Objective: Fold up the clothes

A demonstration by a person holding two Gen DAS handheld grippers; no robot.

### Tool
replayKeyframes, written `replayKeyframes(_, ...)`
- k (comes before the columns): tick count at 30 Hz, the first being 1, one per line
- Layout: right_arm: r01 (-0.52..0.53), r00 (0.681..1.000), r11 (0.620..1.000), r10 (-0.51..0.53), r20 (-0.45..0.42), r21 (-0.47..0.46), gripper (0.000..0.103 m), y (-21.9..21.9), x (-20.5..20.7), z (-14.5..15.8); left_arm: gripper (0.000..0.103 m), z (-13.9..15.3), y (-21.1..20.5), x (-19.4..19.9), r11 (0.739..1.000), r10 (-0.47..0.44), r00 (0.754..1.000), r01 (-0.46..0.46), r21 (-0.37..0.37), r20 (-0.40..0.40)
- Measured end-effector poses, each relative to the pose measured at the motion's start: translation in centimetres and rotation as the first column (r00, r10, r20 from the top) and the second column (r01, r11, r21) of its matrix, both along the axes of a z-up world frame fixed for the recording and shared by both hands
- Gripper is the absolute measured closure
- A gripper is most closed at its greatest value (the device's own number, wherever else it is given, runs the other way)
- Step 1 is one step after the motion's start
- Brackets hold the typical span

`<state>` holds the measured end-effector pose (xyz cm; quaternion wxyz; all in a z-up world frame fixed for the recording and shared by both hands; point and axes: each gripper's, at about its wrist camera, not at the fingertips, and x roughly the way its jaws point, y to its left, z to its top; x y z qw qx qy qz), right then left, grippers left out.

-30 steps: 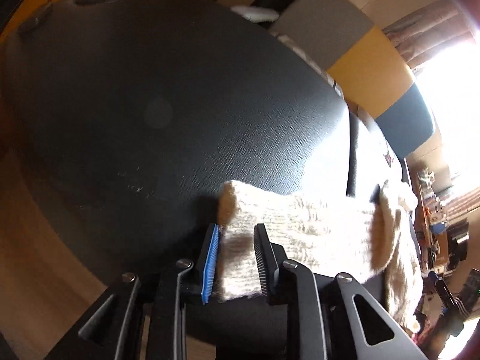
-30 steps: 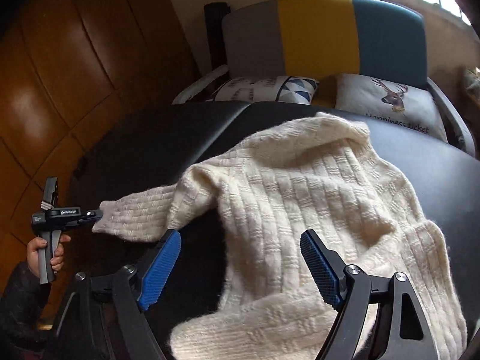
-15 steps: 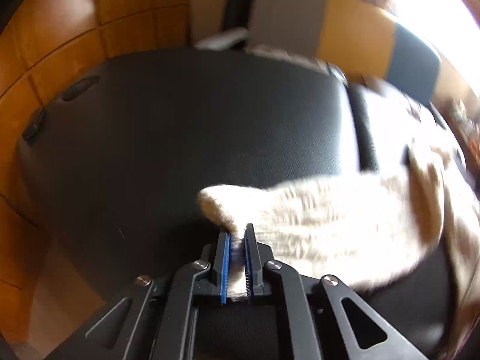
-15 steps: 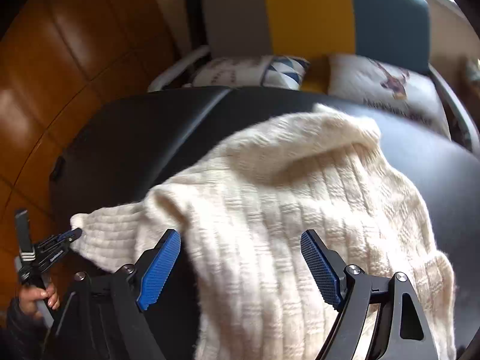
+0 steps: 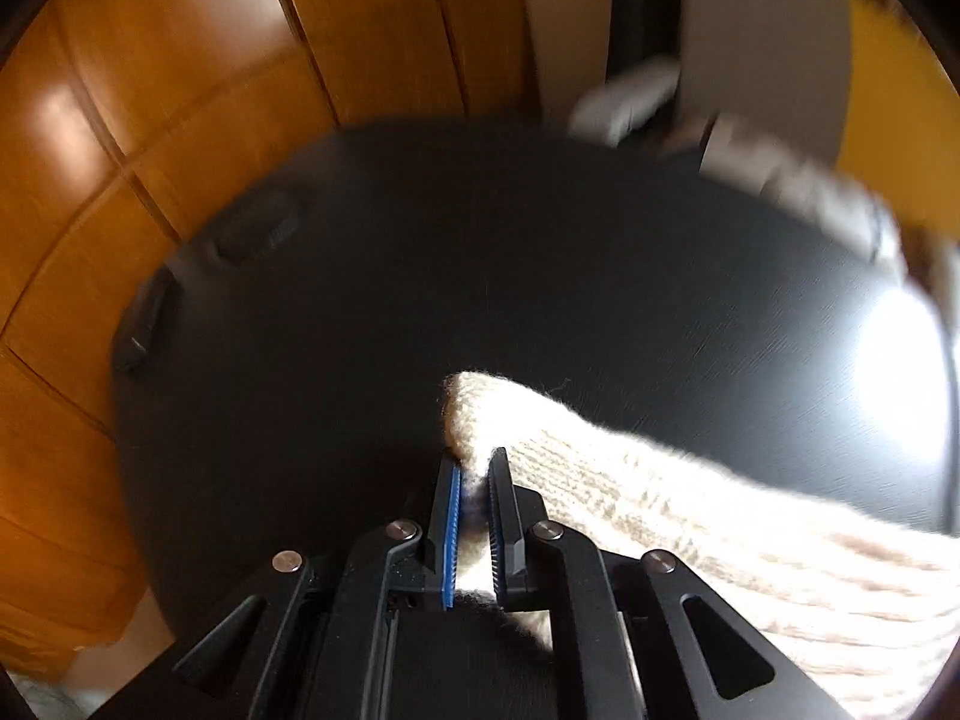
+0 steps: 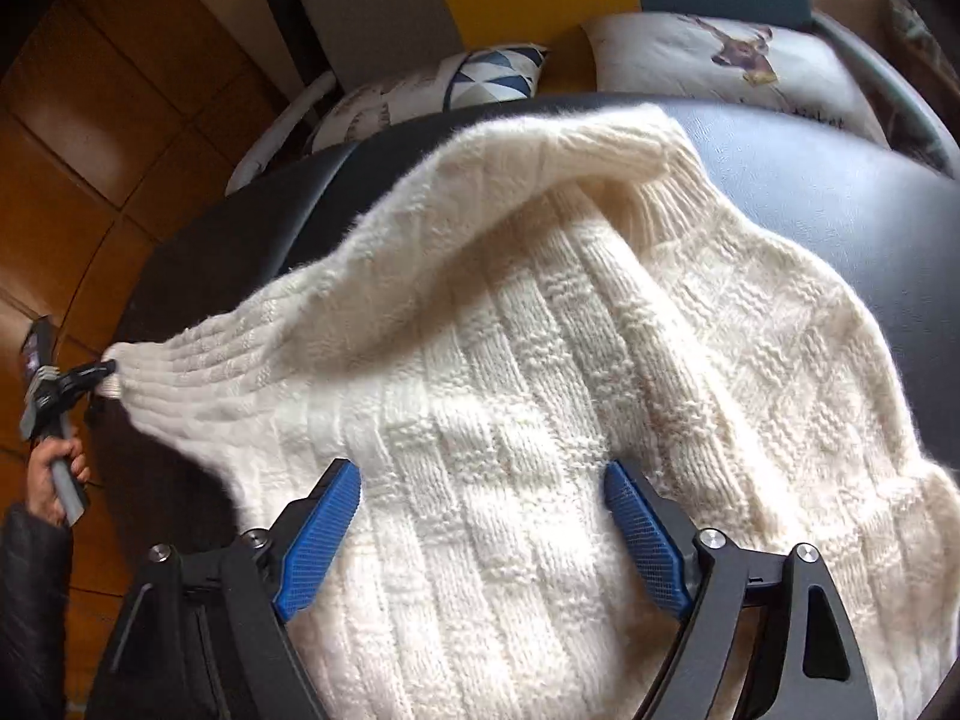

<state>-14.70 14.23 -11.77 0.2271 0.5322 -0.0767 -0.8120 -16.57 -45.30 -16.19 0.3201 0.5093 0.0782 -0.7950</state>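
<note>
Right wrist view: nearest the lens, the right gripper (image 6: 483,516) hangs with its blue pads spread wide, holding nothing, just above the body of the cream knitted sweater (image 6: 540,360). The sweater lies spread over the black padded table (image 6: 840,210), its ribbed collar humped up at the far side. It looks thick, soft and floppy, fairly light but bulky; it should sag and stretch wherever it is lifted, and the fuzzy yarn could snag on the ridged pads, so a firm edge such as a cuff, hem or shoulder seam seems the better place to grip than the loose middle. To the left, one sleeve (image 6: 198,360) is drawn out taut and lifted off the table, its cuff pinched in the left gripper (image 6: 108,375), which the person's hand (image 6: 57,480) holds by the handle, tilted upward at the table's left edge. In the left wrist view, that gripper's pads are closed on the cuff (image 5: 474,414), with the sleeve trailing away to the right above the table. Beyond stand patterned cushions (image 6: 720,54) on a chair and wooden panelling (image 5: 150,90).
</note>
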Motion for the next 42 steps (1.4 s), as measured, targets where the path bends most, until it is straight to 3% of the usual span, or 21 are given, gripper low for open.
replayKeyframes(1,0.001,1.0,1.0,-0.001,0.019,-0.004,0.012,0.0,-0.3,-0.6,0.094,-1.1,-0.5,-0.6,1.0,0.021,0.999,-0.022,0.015,0.047)
replayKeyframes(3,-0.003,1.0,0.997,0.003,0.001,-0.073,0.012,1.0,-0.3,0.7,0.092,-0.5,-1.3,-0.7,0.998,0.06,0.997,-0.061,0.02,0.038)
replayKeyframes(4,-0.006,1.0,0.994,0.005,-0.008,-0.107,0.013,1.4,-0.2,1.4,0.089,0.2,-2.1,-0.4,0.993,0.092,0.995,-0.094,0.078,0.027)
replayKeyframes(5,-0.009,1.0,0.99,0.006,-0.017,-0.141,0.013,1.9,-0.2,2.1,0.089,0.9,-2.7,0.1,0.986,0.126,0.992,-0.126,0.111,0.008)
replayKeyframes(9,0.023,0.99,0.996,-0.035,-0.136,-0.089,0.015,5.6,-0.3,5.2,0.09,4.8,-4.1,3.3,0.961,0.232,0.966,-0.209,0.18,-0.116)
replayKeyframes(11,0.041,0.979,0.997,-0.053,-0.196,-0.064,0.036,7.4,-0.4,6.8,0.09,6.5,-2.9,5.9,0.94,0.208,0.948,-0.125,0.318,-0.242)
replayKeyframes(13,0.061,0.975,0.998,-0.063,-0.211,-0.019,0.087,8.9,-1.0,7.2,0.09,8.0,-0.2,8.1,0.912,0.146,0.923,0.015,0.41,-0.357)
replayKeyframes(15,0.067,0.984,0.997,-0.061,-0.167,0.032,0.091,9.7,-2.2,6.1,0.09,8.4,4.1,8.5,0.851,0.012,0.901,0.219,0.478,-0.433)
replayKeyframes(16,0.064,0.989,0.997,-0.057,-0.136,0.05,0.091,9.9,-2.8,5.3,0.089,7.7,6.9,8.4,0.781,-0.06,0.888,0.326,0.533,-0.456)
replayKeyframes(18,0.074,0.993,0.995,-0.068,-0.097,0.066,0.089,10.4,-3.5,3.9,0.089,6.0,12.0,8.1,0.666,-0.161,0.875,0.438,0.604,-0.457)
replayKeyframes(20,0.083,0.995,0.994,-0.079,-0.062,0.067,0.084,10.8,-3.9,2.6,0.089,4.2,16.3,7.5,0.584,-0.233,0.865,0.489,0.648,-0.444)
replayKeyframes(21,0.088,0.995,0.994,-0.085,-0.046,0.059,0.062,11.0,-4.1,2.1,0.089,3.2,18.5,7.2,0.54,-0.268,0.858,0.511,0.669,-0.439)
replayKeyframes(22,0.088,0.995,0.995,-0.086,-0.041,0.052,0.025,11.0,-3.9,1.7,0.089,2.3,20.4,7.0,0.506,-0.281,0.858,0.513,0.693,-0.43)
replayKeyframes(23,0.089,0.996,0.995,-0.087,-0.037,0.044,0.014,11.0,-3.8,1.4,0.088,1.9,21.6,7.2,0.477,-0.284,0.86,0.51,0.716,-0.424)
replayKeyframes(25,0.081,0.996,0.995,-0.079,-0.043,0.056,0.01,10.9,-3.6,0.8,0.086,0.6,24.3,5.4,0.453,-0.283,0.87,0.493,0.743,-0.404)
replayKeyframes(28,0.045,0.999,0.993,-0.044,-0.013,0.113,0.01,10.0,-3.5,-1.3,0.085,-0.1,26.9,7.6,0.451,-0.304,0.876,0.478,0.754,-0.374)
replayKeyframes(30,0.019,0.998,0.989,-0.011,-0.054,0.145,0.008,9.8,-2.8,-1.8,0.085,-1.3,29.3,8.4,0.448,-0.305,0.887,0.454,0.77,-0.346)
replayKeyframes(35,0.004,0.998,0.99,0.005,-0.062,0.14,0.008,9.9,-2.7,-2.0,0.082,-2.9,32.0,7.9,0.424,-0.295,0.914,0.386,0.819,-0.278)
replayKeyframes(36,0.0,0.998,0.99,0.008,-0.06,0.138,0.008,10.0,-2.6,-2.0,0.085,-3.5,32.7,8.0,0.44,-0.284,0.918,0.38,0.813,-0.276)
replayKeyframes(37,-0.004,0.998,0.991,0.012,-0.059,0.137,0.008,10.2,-2.6,-1.9,0.099,-3.2,33.8,6.1,0.463,-0.275,0.919,0.385,0.798,-0.283)
replayKeyframes(42,-0.009,0.999,0.991,0.016,-0.051,0.13,0.009,11.2,-2.6,-1.9,0.1,-2.8,34.5,4.1,0.578,-0.314,0.9,0.434,0.691,-0.303)
